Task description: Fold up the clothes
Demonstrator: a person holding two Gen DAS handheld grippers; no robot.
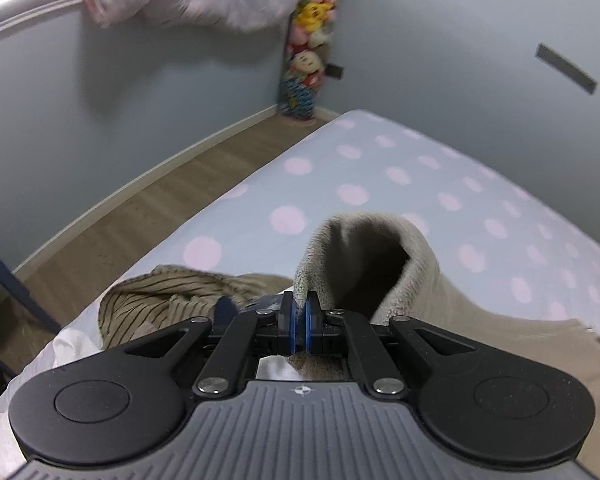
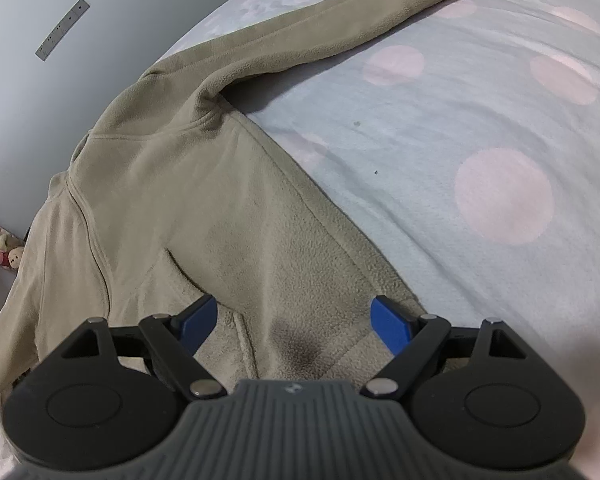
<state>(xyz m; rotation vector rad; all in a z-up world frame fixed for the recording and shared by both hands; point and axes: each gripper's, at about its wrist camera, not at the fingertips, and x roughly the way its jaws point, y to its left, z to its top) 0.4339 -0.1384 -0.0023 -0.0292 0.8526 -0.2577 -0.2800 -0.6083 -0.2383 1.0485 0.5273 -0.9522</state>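
Work surface is a bed with a pale blue sheet (image 2: pixel 440 120) bearing pink dots; wood floor (image 1: pixel 140 208) and grey-blue walls beyond, plush toys (image 1: pixel 312 20) stacked in the far corner. Beige fleece top (image 2: pixel 172 184) lies spread on the sheet — left gripper (image 1: pixel 299 312) is clamped on its sleeve cuff (image 1: pixel 360 248), right gripper (image 2: pixel 294 320) spread wide over the hem, gripping nothing.

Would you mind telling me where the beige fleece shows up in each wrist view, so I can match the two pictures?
Left wrist: the fleece is at lower centre and right, its cuff opening raised, pinched by the left gripper.
Right wrist: the fleece lies flat from lower left up to the top, one sleeve stretched out.
Shared landmark: the polka-dot sheet.
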